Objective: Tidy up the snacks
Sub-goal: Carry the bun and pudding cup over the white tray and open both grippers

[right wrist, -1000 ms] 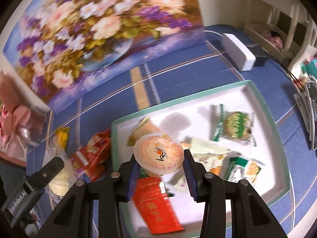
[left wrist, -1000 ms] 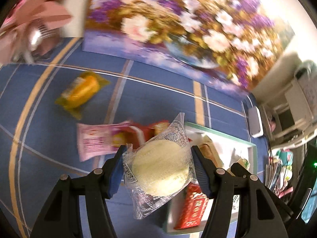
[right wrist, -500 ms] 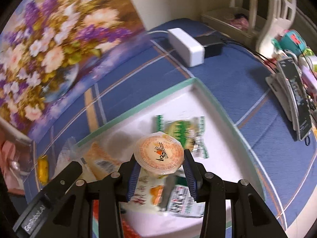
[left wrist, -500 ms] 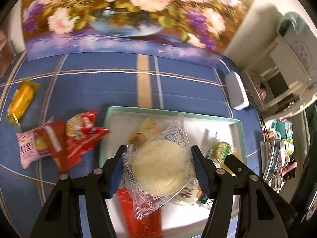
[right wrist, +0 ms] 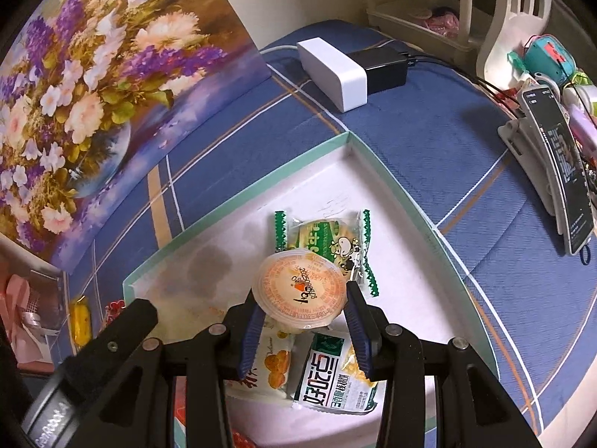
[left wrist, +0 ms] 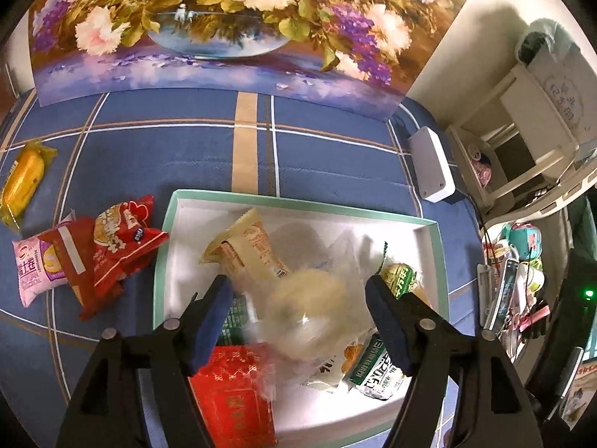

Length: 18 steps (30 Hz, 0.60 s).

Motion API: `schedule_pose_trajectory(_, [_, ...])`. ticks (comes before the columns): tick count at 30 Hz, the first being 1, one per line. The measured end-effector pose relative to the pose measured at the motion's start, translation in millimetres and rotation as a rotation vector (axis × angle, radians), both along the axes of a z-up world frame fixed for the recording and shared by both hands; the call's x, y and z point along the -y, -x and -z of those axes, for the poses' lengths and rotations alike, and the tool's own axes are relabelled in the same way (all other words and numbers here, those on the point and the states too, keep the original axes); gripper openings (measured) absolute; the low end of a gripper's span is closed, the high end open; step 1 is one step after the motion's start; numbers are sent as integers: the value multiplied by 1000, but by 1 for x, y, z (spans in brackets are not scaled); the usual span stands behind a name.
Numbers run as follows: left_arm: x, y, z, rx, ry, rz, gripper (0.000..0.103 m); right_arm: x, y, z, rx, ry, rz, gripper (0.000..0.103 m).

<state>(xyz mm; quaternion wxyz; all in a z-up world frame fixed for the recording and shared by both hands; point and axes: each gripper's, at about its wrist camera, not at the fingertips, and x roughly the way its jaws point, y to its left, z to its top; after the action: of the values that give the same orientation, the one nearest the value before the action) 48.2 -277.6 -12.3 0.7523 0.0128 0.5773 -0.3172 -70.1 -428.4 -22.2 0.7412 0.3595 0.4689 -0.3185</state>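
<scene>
In the left wrist view, a yellow snack (left wrist: pixel 21 183) lay at the far left on the blue checked cloth (left wrist: pixel 328 160). Next to it, lower down, sat a pink packet (left wrist: pixel 35 267) touching a pile of red packets (left wrist: pixel 115 246). The red pile lay just beside the left edge of the white tray (left wrist: pixel 434 257), which filled the lower middle of the frame. Inside the tray was a tan packet (left wrist: pixel 248 250), a red box (left wrist: pixel 233 399) at the bottom, and a green packet (left wrist: pixel 401 278) to the right. The left gripper (left wrist: pixel 298 321) was wide open over the tray. A round cake in a clear wrapper (left wrist: pixel 309 306) looked blurry between the fingers, and neither finger touched it. A white box (left wrist: pixel 431 166) sat at the right on the cloth.

In the right wrist view, the tray rim (right wrist: pixel 238 194) ran across the middle. The right gripper (right wrist: pixel 300 323) was closed on an orange jelly cup (right wrist: pixel 298 287), held above the tray. A green and white packet (right wrist: pixel 328 239) lay behind the cup. A phone on a stand (right wrist: pixel 559 160) stood at the far right.
</scene>
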Motion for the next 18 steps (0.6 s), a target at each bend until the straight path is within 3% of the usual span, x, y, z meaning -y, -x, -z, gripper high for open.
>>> schedule_pose_trajectory(8, [-24, -4, -10, 25, 6, -61, 77, -3, -4, 1, -28, 1, -13, 46])
schedule_pose_trajectory(10, [-33, -8, -10, 37, -9, -85, 80, -3, -4, 1, -31, 7, -11, 53])
schedule_pose_trajectory(12, [-43, -12, -10, 54, -25, -114, 80, -3, -5, -1, -34, 17, -9, 67])
schedule_pose_trajectory(16, [-62, -19, -7, 76, -54, -159, 82, -3, -5, -3, -44, 23, -7, 72])
schedule_pose_trajectory(18, [-71, -22, -3, 91, -77, -182, 90, -4, -6, -3, -53, 26, -12, 76])
